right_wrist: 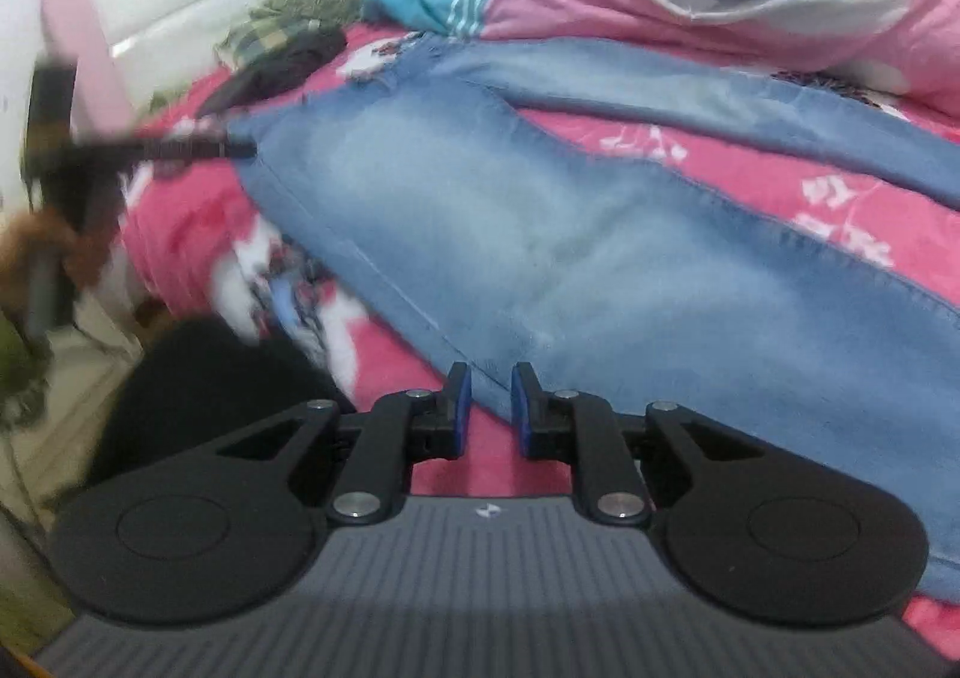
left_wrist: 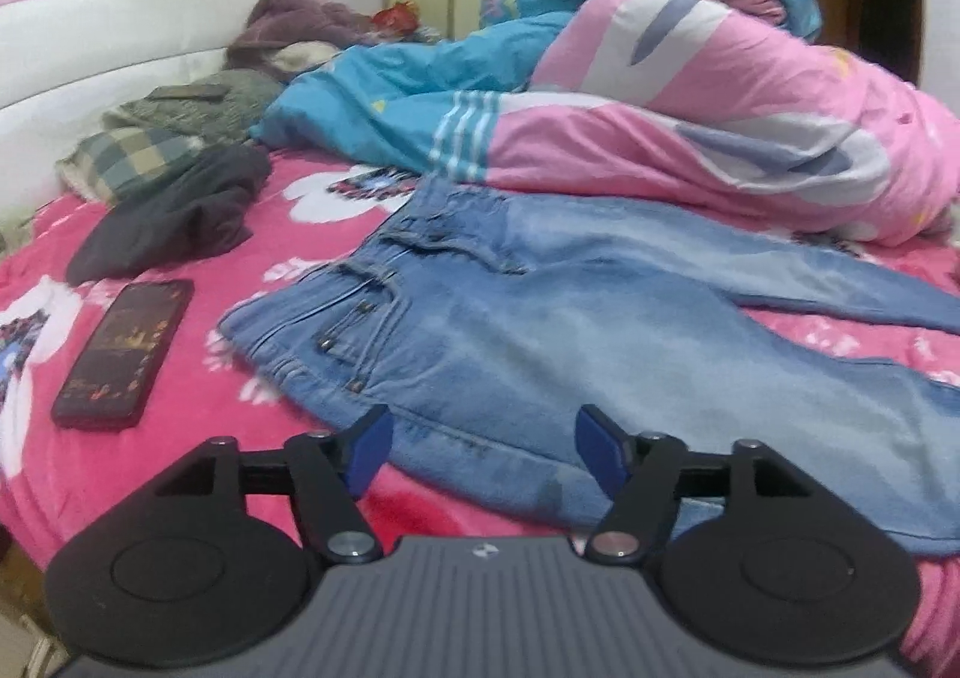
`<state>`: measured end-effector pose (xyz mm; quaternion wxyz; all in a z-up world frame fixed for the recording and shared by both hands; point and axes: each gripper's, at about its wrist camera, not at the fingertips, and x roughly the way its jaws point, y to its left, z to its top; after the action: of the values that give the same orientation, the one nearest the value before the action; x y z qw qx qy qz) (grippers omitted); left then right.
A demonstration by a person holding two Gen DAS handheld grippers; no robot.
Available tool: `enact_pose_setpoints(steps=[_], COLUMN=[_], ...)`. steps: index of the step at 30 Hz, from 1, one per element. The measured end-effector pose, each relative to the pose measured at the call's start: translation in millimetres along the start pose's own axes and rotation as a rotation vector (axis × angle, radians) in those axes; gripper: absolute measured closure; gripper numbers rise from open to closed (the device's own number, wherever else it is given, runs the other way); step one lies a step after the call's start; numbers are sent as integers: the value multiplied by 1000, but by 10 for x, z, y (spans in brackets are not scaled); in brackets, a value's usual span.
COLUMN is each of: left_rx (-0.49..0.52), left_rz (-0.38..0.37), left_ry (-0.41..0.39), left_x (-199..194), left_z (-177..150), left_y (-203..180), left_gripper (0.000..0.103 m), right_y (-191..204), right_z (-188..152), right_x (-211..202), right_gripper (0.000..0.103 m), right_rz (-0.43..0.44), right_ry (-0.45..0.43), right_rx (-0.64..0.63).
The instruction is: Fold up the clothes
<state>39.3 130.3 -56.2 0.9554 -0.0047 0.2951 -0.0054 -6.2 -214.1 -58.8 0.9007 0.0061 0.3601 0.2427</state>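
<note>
- left gripper (left_wrist: 483, 447): fingers spread wide, nothing pinched; blue pads (left_wrist: 372, 453) hover over the near hem side of the jeans
- jeans (left_wrist: 540, 330): light blue denim, laid flat on the pink floral bedspread (left_wrist: 198, 330), waistband ahead-left of the left fingers, legs running off to the right
- right gripper (right_wrist: 489, 408): fingers nearly together, narrow gap, nothing between them; tips sit just at the near edge of a jeans leg (right_wrist: 540, 234)
- phone (left_wrist: 123, 354): dark, flat on bedspread, left of the left fingers, apart from jeans
- dark grey garment (left_wrist: 180, 216): crumpled, beyond the phone
- pink and blue duvet (left_wrist: 690, 120): bunched up far ahead, behind jeans
- right view blurry on its left side; dark shape there, cannot tell what
</note>
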Motion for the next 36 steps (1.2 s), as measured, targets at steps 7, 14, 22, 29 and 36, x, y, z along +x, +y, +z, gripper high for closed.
enact_pose_setpoints(steps=[7,14,22,29,36], left_rx=[239,275,198,172,154], left_rz=[41,0,-205,-126,-109], left_ry=[-40,-34,11,143,149], left_x=[28,5,243,452,445], left_z=[-74,-130,38,-141,-160], left_y=[-499,-636,-1140,-1037,-995], left_gripper=[26,25,24,24,21], right_y=[313,404,-310,-507,-962], right_z=[373,-139,-100,-678,-597], right_x=[670,204,131,-710,-795], right_gripper=[84,83,83,82,75], right_rz=[-86,-31,-303,-336,-564], right_ry=[-94,-78,-135,-105,-244], right_rx=[-82,-113,-86,-31,-50])
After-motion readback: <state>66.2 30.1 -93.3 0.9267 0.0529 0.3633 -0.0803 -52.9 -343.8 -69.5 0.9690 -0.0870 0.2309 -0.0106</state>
